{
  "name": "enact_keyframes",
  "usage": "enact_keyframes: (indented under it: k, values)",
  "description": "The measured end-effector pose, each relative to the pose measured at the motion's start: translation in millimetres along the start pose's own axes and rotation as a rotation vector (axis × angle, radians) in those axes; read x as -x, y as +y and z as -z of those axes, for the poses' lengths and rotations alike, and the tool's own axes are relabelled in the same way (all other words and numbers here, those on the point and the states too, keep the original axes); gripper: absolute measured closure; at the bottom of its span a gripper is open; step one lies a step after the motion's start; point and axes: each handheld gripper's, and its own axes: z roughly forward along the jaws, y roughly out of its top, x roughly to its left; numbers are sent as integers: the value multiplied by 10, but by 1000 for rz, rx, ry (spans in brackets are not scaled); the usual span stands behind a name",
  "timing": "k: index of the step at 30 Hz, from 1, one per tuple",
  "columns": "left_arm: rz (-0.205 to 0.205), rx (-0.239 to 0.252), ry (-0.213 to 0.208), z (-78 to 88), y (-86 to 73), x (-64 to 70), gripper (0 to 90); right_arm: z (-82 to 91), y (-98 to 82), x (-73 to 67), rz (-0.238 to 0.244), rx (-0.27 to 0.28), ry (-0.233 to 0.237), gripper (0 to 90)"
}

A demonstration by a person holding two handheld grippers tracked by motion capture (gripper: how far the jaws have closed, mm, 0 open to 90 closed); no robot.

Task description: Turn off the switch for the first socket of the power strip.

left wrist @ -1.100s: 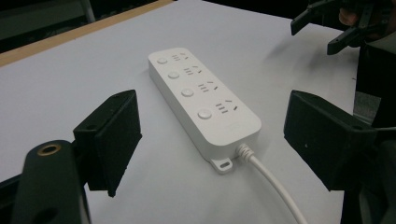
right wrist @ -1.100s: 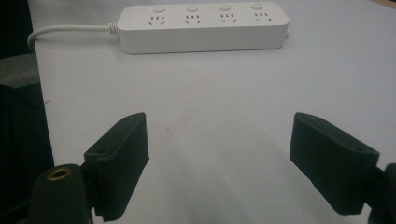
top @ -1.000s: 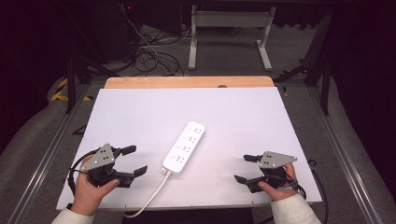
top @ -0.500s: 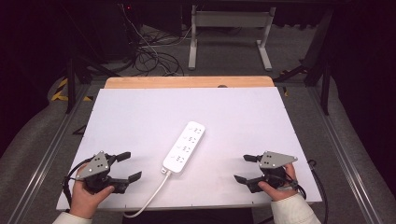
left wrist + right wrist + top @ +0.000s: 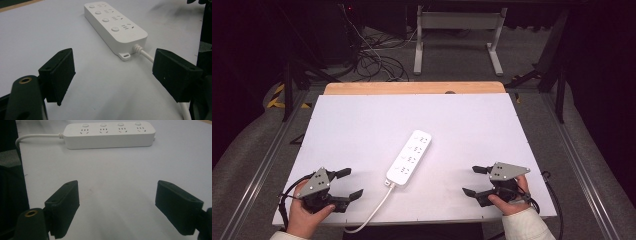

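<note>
Power strip (image 5: 409,159) — white, four sockets, lying flat near the middle of the white table (image 5: 472,125), set diagonally, its cord (image 5: 371,214) trailing off the near edge. Left gripper (image 5: 348,184) — near-left corner, jaws wide apart, empty; the strip's cord end lies ahead, well clear of the fingers (image 5: 60,75). Right gripper (image 5: 473,180) — near-right, jaws wide apart, empty; the strip lies broadside beyond them, apart.

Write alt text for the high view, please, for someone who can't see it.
A white power strip lies slantwise mid-table on a white table, its cord trailing off the near edge. A person's hands hold the left gripper and right gripper open either side, touching nothing.
</note>
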Motion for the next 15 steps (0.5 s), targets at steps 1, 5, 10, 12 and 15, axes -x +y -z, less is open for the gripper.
enact_keyframes:
  k: [1,5,10,12,15]
  values:
    - [0,0,0,0,0,0,186,0,0,0,0,0,-1,203]
    - [34,20,2,46,24,-16,199,-6,-1,0,0,-2,0,204]
    - [18,23,6,55,38,4,196,-7,-3,2,0,-3,0,203]
    - [18,27,6,54,36,4,193,-7,-2,-1,1,-3,0,204]
    - [19,25,10,58,34,4,191,-4,-2,0,2,-2,0,204]
